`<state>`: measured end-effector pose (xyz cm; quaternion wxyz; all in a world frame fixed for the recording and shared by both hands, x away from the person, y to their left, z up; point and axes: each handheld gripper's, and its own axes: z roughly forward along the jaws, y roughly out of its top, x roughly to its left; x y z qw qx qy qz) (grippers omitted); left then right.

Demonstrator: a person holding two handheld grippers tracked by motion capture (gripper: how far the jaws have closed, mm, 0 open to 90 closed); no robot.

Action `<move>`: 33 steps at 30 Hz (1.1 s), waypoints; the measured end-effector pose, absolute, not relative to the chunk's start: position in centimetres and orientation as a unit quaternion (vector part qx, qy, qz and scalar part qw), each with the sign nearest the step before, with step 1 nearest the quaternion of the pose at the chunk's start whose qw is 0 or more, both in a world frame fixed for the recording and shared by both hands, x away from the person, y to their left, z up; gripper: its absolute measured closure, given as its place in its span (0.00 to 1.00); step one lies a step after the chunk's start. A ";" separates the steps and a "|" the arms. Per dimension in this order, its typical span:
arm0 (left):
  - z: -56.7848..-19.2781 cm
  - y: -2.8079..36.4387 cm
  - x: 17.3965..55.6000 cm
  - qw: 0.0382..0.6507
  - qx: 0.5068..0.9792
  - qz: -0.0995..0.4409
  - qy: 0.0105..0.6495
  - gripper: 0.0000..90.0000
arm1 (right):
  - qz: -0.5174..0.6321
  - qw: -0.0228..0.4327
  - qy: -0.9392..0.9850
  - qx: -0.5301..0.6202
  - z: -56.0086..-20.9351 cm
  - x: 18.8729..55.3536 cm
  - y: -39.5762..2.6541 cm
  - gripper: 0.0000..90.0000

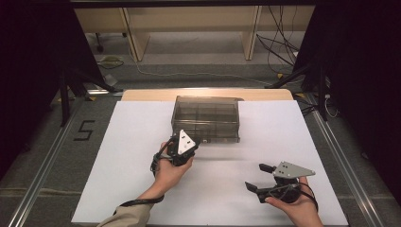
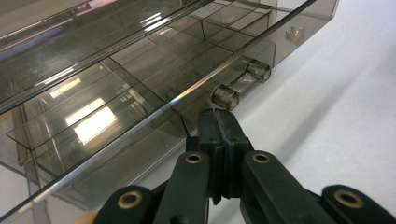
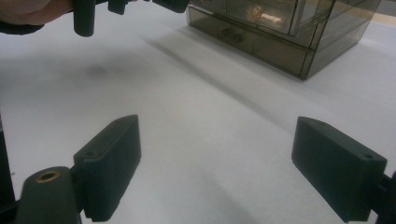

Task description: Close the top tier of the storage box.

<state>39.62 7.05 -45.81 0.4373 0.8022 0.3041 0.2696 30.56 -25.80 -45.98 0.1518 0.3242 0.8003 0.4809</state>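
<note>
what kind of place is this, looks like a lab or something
Probably a lab or recording room set up for handling trials. A white table carries one smoky clear drawer box, black stands flank it, and loose cables trail over the grey carpet, where a taped figure five marks the floor.

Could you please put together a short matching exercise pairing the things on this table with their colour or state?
Things:
1. left gripper
2. right gripper
3. drawer box
4. table sheet

States:
A. white and flat
B. smoky see-through plastic, with drawers
C. jaws wide apart over bare sheet
D. jaws closed together at a drawer handle

Pairs: 1-D, 2-C, 3-B, 4-A
</note>
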 end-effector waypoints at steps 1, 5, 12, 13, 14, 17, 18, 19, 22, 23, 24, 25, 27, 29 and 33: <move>-45.8 7.1 39.7 0.437 0.803 0.268 0.305 1.00 | 0.481 0.152 0.800 0.324 -46.0 30.6 -25.8 0.18; -45.8 7.1 39.9 0.438 0.801 0.269 0.308 1.00 | 0.481 0.152 0.800 0.324 -46.0 30.6 -25.8 0.18; -45.8 7.0 40.2 0.439 0.798 0.271 0.313 1.00 | 0.480 0.152 0.801 0.324 -46.0 30.5 -25.8 0.18; -45.8 7.0 40.2 0.438 0.798 0.272 0.312 1.00 | 0.481 0.153 0.800 0.324 -46.0 30.5 -25.8 0.18; -45.7 7.0 40.2 0.437 0.798 0.273 0.312 1.00 | 0.481 0.153 0.801 0.323 -46.0 30.5 -25.8 0.18; -45.7 7.1 40.2 0.436 0.798 0.276 0.311 1.00 | 0.480 0.152 0.801 0.324 -46.0 30.5 -25.8 0.18; -45.7 7.1 40.2 0.436 0.798 0.277 0.311 1.00 | 0.481 0.152 0.801 0.323 -46.0 30.6 -25.8 0.18; -45.7 7.1 40.2 0.437 0.796 0.278 0.311 1.00 | 0.480 0.152 0.801 0.323 -46.0 30.5 -25.8 0.18; -45.4 7.1 40.2 0.441 0.793 0.281 0.312 1.00 | 0.480 0.152 0.802 0.322 -46.0 30.5 -25.8 0.18; -45.3 7.1 40.3 0.441 0.794 0.281 0.310 1.00 | 0.480 0.152 0.802 0.322 -46.0 30.5 -25.8 0.18; -45.1 7.0 40.3 0.439 0.795 0.282 0.308 1.00 | 0.480 0.152 0.802 0.322 -46.0 30.5 -25.8 0.18; -45.1 7.0 40.3 0.439 0.795 0.284 0.307 1.00 | 0.480 0.152 0.802 0.322 -46.0 30.5 -25.8 0.18; -45.0 6.8 40.4 0.440 0.794 0.285 0.308 1.00 | 0.480 0.152 0.802 0.322 -46.0 30.5 -25.8 0.18; -45.0 6.8 40.5 0.438 0.795 0.285 0.308 1.00 | 0.480 0.152 0.802 0.322 -45.9 30.5 -25.8 0.18; -45.1 6.9 40.8 0.433 0.797 0.285 0.311 1.00 | 0.480 0.152 0.802 0.322 -45.9 30.5 -25.8 0.18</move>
